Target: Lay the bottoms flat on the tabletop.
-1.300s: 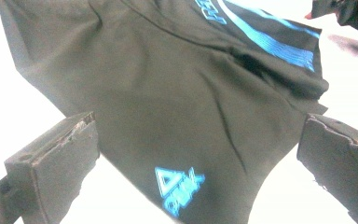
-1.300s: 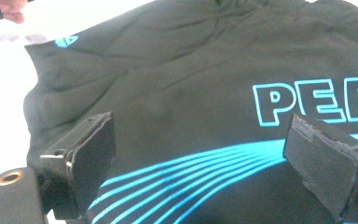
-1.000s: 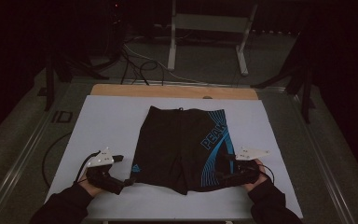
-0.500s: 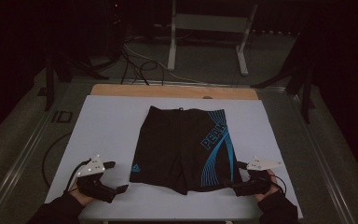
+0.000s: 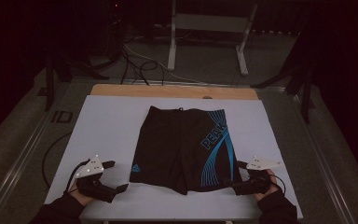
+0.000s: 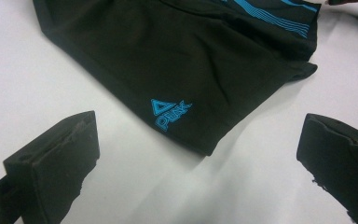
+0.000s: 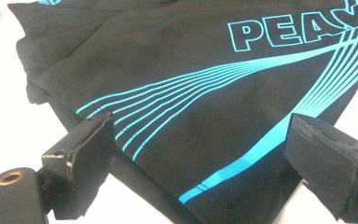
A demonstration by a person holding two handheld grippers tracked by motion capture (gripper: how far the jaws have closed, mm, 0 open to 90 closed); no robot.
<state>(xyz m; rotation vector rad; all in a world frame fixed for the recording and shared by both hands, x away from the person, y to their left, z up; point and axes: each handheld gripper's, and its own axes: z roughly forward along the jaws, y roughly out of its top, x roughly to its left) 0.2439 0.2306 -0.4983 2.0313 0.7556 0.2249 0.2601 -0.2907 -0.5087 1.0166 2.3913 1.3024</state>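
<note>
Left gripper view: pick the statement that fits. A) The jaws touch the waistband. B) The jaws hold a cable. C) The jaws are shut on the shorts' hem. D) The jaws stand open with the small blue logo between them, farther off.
D: the left gripper has its jaws wide apart above the white table, clear of the black shorts, whose small blue logo lies ahead between them.

"PEAK" on shorts [image 7: 205,107], likely repeated by hem logo

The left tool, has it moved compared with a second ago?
Yes. The left tool has drawn back toward the near table edge, away from the shorts, which lie where they were.
</note>
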